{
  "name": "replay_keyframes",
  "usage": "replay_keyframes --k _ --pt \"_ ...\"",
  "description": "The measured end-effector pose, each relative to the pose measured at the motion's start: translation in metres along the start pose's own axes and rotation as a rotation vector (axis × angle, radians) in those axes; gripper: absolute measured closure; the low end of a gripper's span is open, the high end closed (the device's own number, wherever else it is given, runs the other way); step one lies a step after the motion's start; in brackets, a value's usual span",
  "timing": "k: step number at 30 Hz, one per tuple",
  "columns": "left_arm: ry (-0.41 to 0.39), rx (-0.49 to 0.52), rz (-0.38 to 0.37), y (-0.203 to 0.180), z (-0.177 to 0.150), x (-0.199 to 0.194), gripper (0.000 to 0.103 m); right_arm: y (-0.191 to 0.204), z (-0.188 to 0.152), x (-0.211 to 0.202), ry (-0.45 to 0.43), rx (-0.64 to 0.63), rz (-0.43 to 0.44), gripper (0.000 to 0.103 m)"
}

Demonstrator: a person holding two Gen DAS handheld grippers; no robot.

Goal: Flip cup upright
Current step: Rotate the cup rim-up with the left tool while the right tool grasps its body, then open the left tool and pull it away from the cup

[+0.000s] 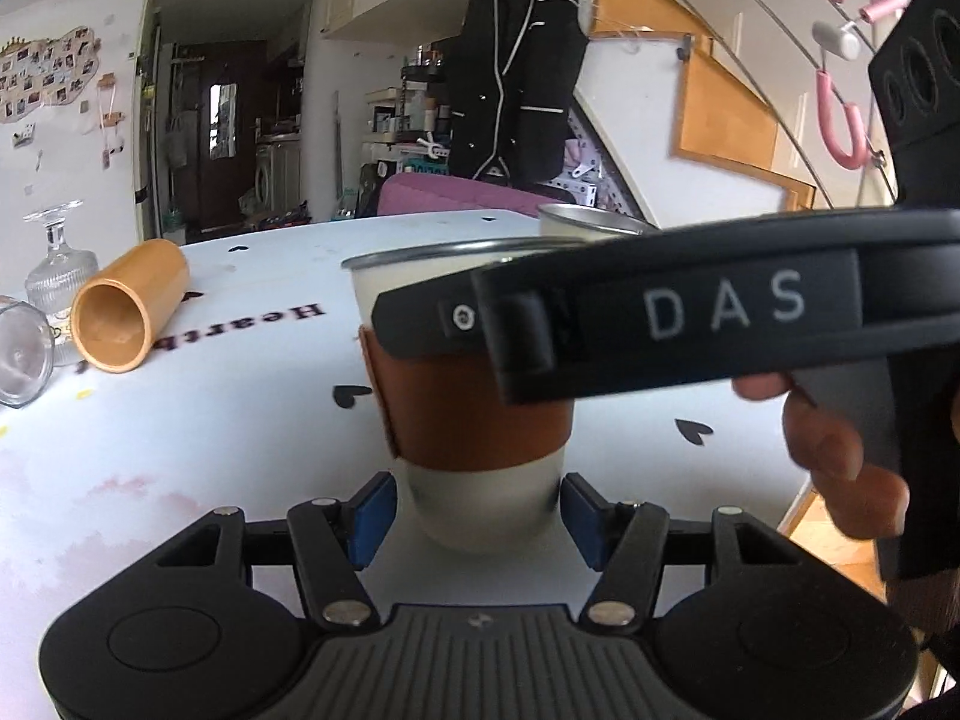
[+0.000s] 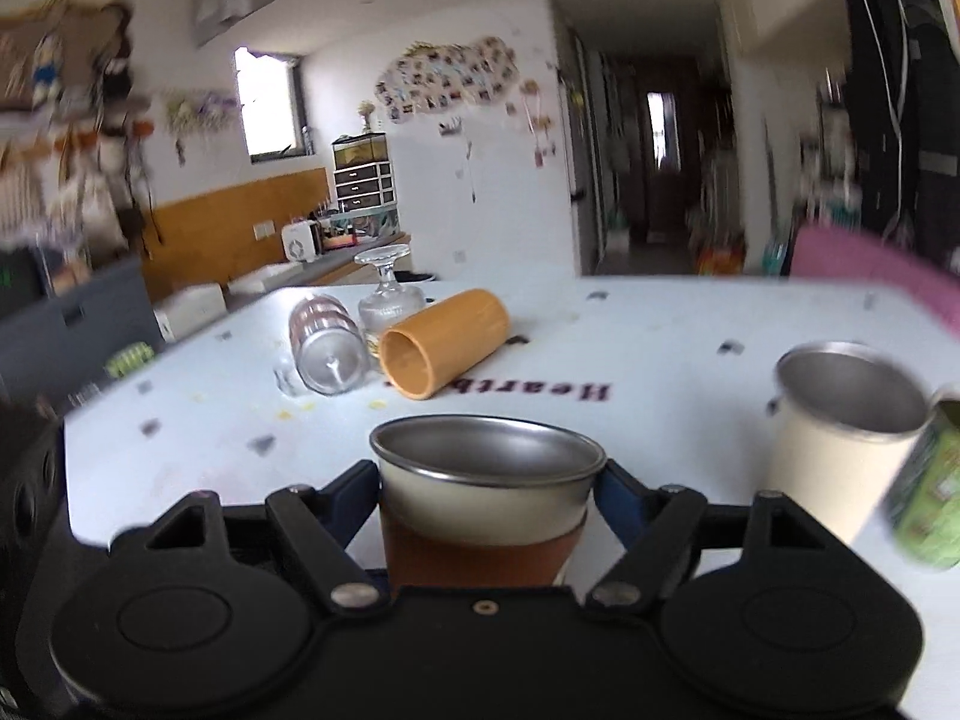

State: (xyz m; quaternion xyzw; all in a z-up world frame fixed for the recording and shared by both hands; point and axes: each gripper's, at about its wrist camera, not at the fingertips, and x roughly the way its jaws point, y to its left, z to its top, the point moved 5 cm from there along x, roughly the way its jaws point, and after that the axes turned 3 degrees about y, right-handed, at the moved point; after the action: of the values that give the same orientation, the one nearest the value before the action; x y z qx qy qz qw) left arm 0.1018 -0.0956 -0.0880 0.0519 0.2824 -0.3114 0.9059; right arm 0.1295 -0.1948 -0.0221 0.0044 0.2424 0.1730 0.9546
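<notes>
Standing upright, steel-rimmed sleeved cup (image 2: pixel 486 498) between right gripper (image 2: pixel 489 495) jaws.

The white letters "DAS" stand on a black band (image 1: pixel 750 309) of the right gripper, seen crossing the left wrist view. On the counter (image 1: pixel 180 450), dark print upside down to the camera reads "Hearth" in the left wrist view, its last letters hidden behind an orange tube (image 1: pixel 129 312). In the right wrist view the same print (image 2: pixel 567 391) reads "Heart", blurred, running behind the tube.
</notes>
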Motion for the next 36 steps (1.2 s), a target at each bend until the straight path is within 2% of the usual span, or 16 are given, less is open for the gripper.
replay_keyframes --k 6,12,16,25,36 --pt "-0.032 0.034 0.004 -0.008 -0.007 -0.009 0.043 0.000 -0.009 -0.014 -0.026 -0.082 -0.051 0.025" --pt "-0.002 0.008 0.027 -0.003 -0.005 0.008 0.047 0.006 -0.020 -0.023 -0.046 -0.128 -0.063 0.025" --pt "0.005 -0.020 0.029 -0.001 -0.006 0.014 0.048 0.002 -0.017 -0.013 -0.062 -0.139 -0.099 0.025" --pt "0.004 -0.027 0.042 0.003 -0.006 0.014 0.048 -0.034 -0.007 0.015 -0.133 -0.110 -0.182 0.025" --pt "-0.005 -0.029 0.051 0.005 -0.004 0.011 0.048 -0.043 -0.001 0.033 -0.180 -0.105 -0.206 0.025"
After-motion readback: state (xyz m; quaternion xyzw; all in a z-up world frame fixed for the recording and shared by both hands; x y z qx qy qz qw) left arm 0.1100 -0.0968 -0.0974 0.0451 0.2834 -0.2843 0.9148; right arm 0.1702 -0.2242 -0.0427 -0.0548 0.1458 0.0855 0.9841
